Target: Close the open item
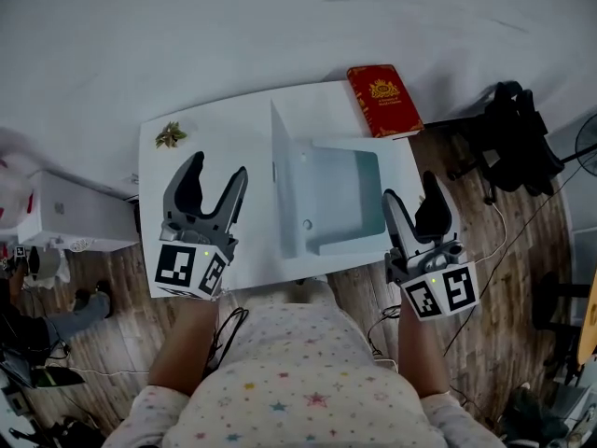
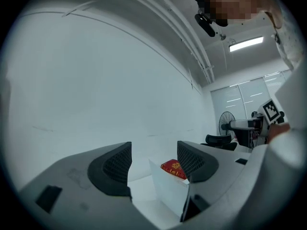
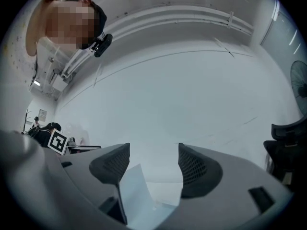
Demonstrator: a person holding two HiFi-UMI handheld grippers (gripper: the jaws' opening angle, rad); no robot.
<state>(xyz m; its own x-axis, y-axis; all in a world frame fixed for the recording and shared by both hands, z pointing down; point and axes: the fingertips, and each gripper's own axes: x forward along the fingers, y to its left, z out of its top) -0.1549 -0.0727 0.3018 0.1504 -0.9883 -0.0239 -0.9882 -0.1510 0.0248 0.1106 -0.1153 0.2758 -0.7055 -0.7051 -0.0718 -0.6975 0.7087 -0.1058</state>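
The box (image 1: 340, 203) is found open at the middle of the white table (image 1: 224, 119), with its lid (image 1: 283, 189) standing upright along its left side. The left gripper (image 1: 219, 166) is held over the table left of the lid, fingers spread wide, nothing between them. The right gripper (image 1: 410, 187) is held at the box's right edge, likewise wide and empty. A red book (image 1: 383, 99) is noted at the far right corner.
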